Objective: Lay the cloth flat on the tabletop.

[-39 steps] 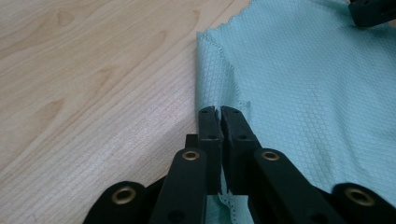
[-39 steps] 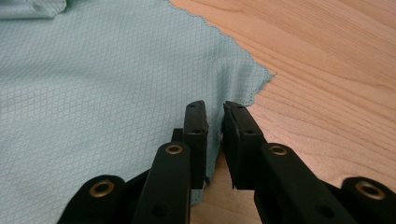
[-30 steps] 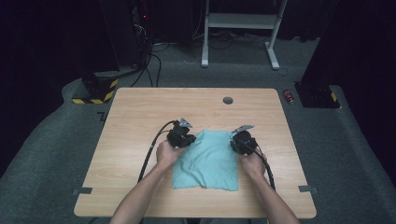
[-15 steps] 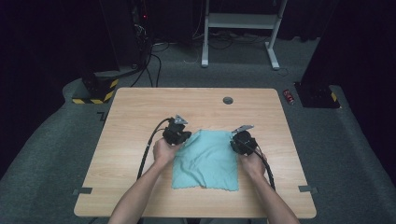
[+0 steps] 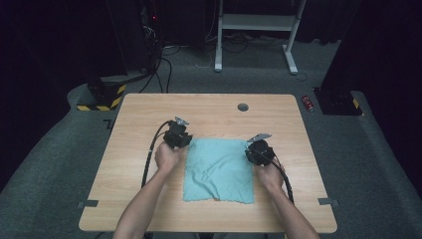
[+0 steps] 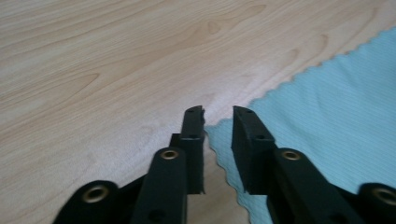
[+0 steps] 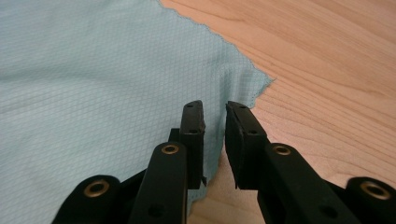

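While L gripper (image 6: pixel 218 116) jaws just opened off cloth (image 5: pixel 219 169) corner, R gripper (image 7: pixel 215 112) stands slightly spread.

Bare wood on the worktop (image 5: pixel 149 199) all round the teal cloth (image 5: pixel 219 169): wide strips left and right, a broad band beyond. One small dark round grommet (image 5: pixel 243 107) near the far edge. Cables trailing back beside both forearms, along each side of the cloth.
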